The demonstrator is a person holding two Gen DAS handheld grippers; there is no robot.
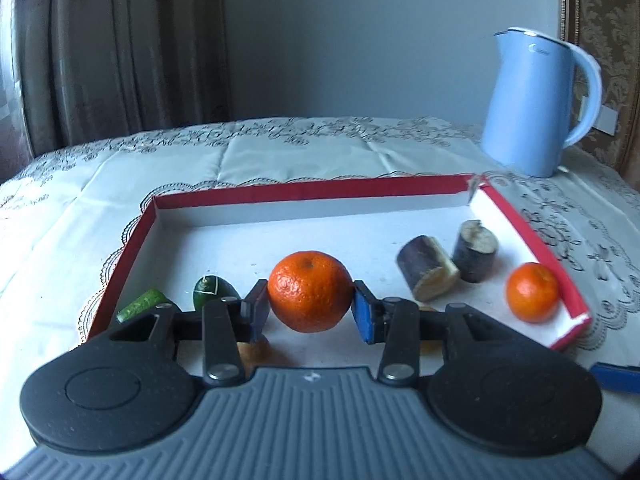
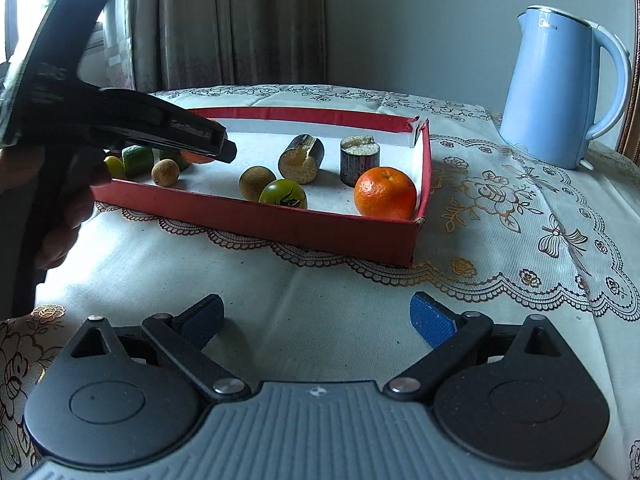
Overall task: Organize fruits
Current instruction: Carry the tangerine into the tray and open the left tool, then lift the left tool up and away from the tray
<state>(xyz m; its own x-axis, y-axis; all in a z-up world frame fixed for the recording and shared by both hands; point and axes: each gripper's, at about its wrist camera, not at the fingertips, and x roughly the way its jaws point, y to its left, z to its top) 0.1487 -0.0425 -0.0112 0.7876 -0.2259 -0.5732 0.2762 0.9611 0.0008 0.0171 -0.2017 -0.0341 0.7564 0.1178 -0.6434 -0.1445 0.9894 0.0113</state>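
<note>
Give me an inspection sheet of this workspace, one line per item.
Surface: table under a white embroidered tablecloth, lace edge showing.
Job's things: red box holds a second orange, two cut sugarcane pieces, a green tomato, brown round fruits and green pieces at its left end.
Clutter: blue kettle behind the box, on the table.
Grippers: left gripper has its jaws shut on an orange above the box floor; right gripper hangs open and empty over the cloth in front of the box.
Cables: nothing seen.
Surroundings: brown curtain, grey wall.
</note>
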